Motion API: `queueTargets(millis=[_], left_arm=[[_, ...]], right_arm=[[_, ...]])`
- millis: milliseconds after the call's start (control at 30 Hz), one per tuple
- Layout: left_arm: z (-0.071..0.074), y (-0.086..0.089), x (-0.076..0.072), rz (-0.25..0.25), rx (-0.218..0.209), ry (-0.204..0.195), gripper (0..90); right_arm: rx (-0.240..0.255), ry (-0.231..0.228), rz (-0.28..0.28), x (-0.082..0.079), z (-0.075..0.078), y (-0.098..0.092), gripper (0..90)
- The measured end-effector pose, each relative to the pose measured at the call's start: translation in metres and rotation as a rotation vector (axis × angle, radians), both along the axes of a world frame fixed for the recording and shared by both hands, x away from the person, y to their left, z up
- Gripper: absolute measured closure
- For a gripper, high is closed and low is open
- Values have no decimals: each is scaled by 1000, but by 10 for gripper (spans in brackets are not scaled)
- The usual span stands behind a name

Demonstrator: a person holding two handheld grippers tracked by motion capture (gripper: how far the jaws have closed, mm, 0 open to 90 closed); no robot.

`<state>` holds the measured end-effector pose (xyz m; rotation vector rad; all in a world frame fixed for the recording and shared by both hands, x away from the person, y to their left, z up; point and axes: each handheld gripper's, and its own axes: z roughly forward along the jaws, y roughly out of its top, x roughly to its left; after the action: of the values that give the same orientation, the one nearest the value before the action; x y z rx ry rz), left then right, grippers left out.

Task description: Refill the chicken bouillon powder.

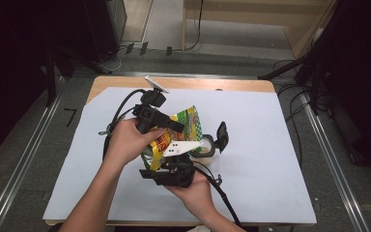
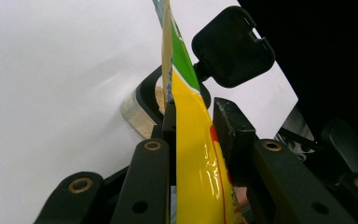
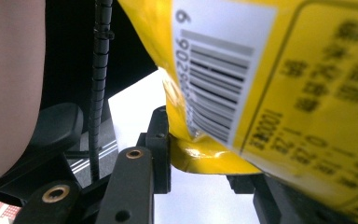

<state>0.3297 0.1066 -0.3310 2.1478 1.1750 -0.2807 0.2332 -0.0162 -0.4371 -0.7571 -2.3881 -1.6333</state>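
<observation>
Left gripper [image 2: 193,126] pinching yellow-green bag [image 2: 191,154] edge-on, open-lidded jar [image 2: 142,109] behind; right gripper [image 3: 200,154] clamping barcode corner, lower centre.

Both tongs [image 1: 166,126] [image 1: 171,166] grip yellow-green packet [image 1: 186,123] beside jar [image 1: 204,149].

Overhead light is brightening the white worktop [image 1: 270,145]; surroundings are staying dark, glare is streaking the blurred yellow pouch [image 3: 307,116].

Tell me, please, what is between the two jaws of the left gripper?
In the left gripper view, the yellow and green bag stands edge-on between the jaws of the left gripper.
</observation>
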Motion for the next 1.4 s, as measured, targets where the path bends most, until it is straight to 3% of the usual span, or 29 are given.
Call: queueTargets(millis=[500, 767, 1067, 1233, 1400], left_arm=[[-1, -4, 0, -8, 17, -7, 755], [2, -4, -2, -2, 6, -25, 753], [4, -4, 8, 0, 11, -7, 755], [5, -2, 13, 4, 2, -5, 755], [3, -1, 11, 10, -1, -11, 756]], right_arm=[[-16, -1, -8, 2, -3, 0, 687], [-25, -28, -12, 3, -2, -1, 688], [-47, -29, 4, 10, 2, -1, 687], [-33, -29, 3, 14, 4, 0, 688], [-47, -32, 4, 15, 3, 1, 689]])
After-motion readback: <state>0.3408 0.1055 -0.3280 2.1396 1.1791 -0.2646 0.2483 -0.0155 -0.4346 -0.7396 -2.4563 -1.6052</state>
